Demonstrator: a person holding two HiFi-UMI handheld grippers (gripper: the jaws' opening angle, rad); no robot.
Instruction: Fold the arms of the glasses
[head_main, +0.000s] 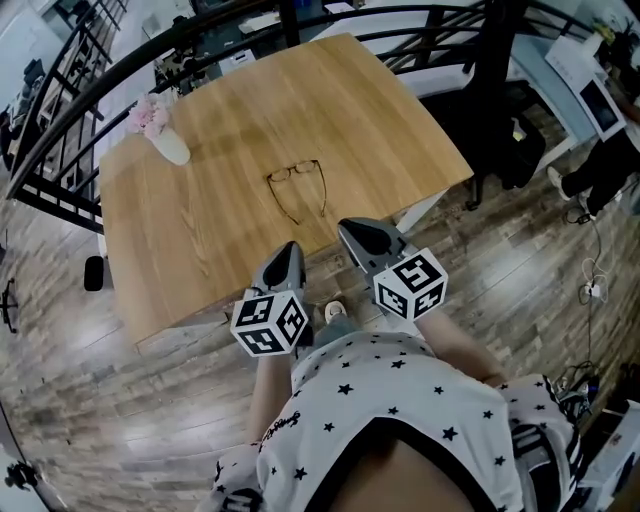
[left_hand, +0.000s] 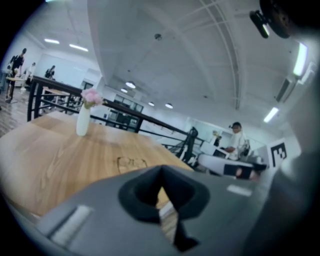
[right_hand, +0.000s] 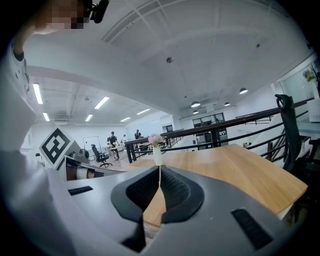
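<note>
Head view, left to right. A vase (head_main: 168, 143) of pink flowers stands near the far left corner of the table (head_main: 350, 100), well apart from everything else. The left claw (head_main: 293, 247) hangs just off the table's near edge, above the floor, aimed at the table; its own view shows the two pads pressed together at the tips with nothing between them, so it is closed and empty (left_hand: 161, 171). The glasses (head_main: 297, 185) lie near the middle of the table, ahead of and between the two claws, lenses on the far side and both arms stretched out straight toward the person; the left gripper view picks them up as a faint outline on the wood (left_hand: 131, 163). The right claw (head_main: 347, 230) sits at the near edge, slightly closer to the glasses than the left, and it too is closed on nothing, its pads meeting in a thin seam (right_hand: 159, 170). Neither claw touches the glasses. Judged from this layout, the task has not yet started: both arms are unfolded, and the approach, the steadying of the frame and both folds all remain.
</note>
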